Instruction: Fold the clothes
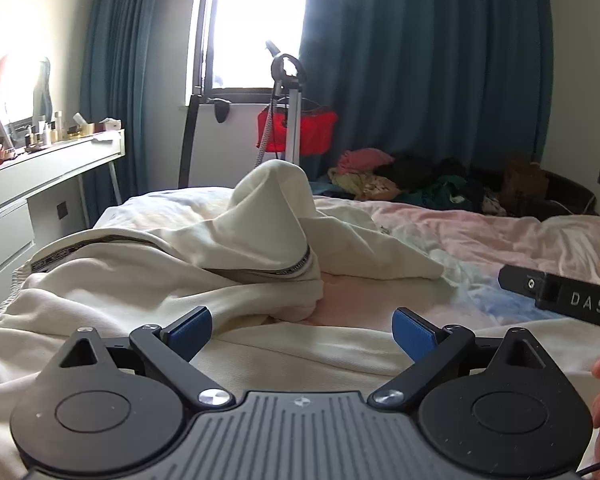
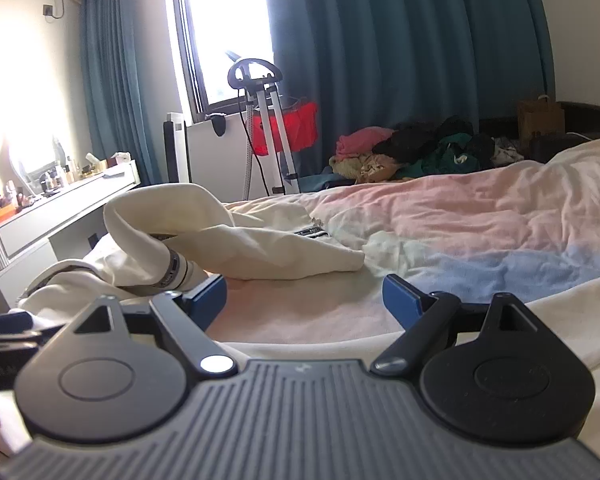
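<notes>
Lettering "DAS" shows in white on the black body of my right tool (image 1: 560,300), seen at three o'clock from the left wrist. Print on the cream garment (image 1: 160,276) trim is too small to read. My left tool (image 1: 302,330) points slightly downward over the garment, blue pads wide apart, nothing between them. My right tool (image 2: 304,300) also tilts low, pads spread and empty. The garment lies rumpled on the bed (image 2: 480,216), toward ten o'clock of the right tool.
</notes>
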